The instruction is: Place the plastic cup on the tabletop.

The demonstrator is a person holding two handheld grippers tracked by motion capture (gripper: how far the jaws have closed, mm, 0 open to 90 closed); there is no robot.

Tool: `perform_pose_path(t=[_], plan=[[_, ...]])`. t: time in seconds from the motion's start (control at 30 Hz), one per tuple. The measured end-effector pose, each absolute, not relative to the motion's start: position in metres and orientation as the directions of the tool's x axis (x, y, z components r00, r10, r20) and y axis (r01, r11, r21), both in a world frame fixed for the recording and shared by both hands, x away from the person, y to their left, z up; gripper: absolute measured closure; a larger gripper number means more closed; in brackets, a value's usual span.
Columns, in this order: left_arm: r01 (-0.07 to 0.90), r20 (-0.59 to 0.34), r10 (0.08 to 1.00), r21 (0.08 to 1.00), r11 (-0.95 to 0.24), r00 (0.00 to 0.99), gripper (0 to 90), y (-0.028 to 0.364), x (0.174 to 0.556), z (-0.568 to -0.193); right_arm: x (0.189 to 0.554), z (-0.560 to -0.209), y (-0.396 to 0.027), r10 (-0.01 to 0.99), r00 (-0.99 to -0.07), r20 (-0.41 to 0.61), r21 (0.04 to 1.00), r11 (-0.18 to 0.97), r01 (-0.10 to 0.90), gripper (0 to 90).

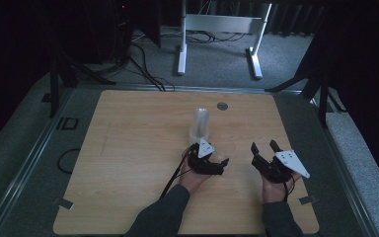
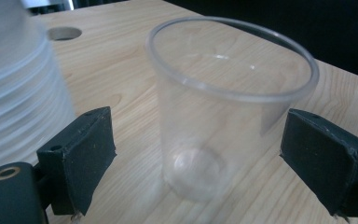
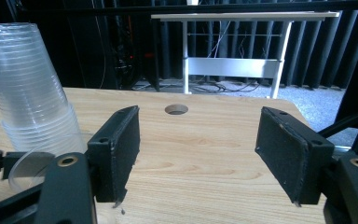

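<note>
A single clear plastic cup (image 2: 214,126) stands upright on the wooden table (image 1: 138,148). My left gripper (image 2: 198,116) is open around it, with one pad on each side and a gap between each pad and the cup wall. A tall stack of clear cups (image 1: 201,123) stands upside down just beyond the left gripper (image 1: 221,165), close on the left as stack (image 2: 18,93) in the left gripper view. My right gripper (image 1: 263,145) rests to the right, jaws wide open with nothing between them (image 3: 198,126). The stack (image 3: 28,88) and the single cup's rim (image 3: 28,163) appear at its left.
A round hole (image 1: 222,105) is cut into the tabletop near its far edge, behind the stack. A white desk frame (image 1: 217,29) stands on the floor beyond the table. Bare wood stretches across the table's left half.
</note>
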State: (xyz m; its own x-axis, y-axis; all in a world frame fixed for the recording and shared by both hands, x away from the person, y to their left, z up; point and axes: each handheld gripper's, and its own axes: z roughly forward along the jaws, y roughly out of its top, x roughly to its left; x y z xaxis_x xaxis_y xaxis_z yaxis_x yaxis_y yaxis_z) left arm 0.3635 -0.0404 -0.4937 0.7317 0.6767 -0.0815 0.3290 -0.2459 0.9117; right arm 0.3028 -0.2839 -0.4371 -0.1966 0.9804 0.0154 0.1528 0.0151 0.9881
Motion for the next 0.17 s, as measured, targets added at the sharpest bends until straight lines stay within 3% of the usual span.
perform_pose_path(t=[0.17], plan=[[0.329, -0.08, 0.67, 0.91, -0.253, 0.738, 10.1, -0.032, 0.351, -0.495, 0.303, -0.437, -0.284, 0.981, -0.196, 0.015, 0.988, 0.016, 0.153, 30.1]])
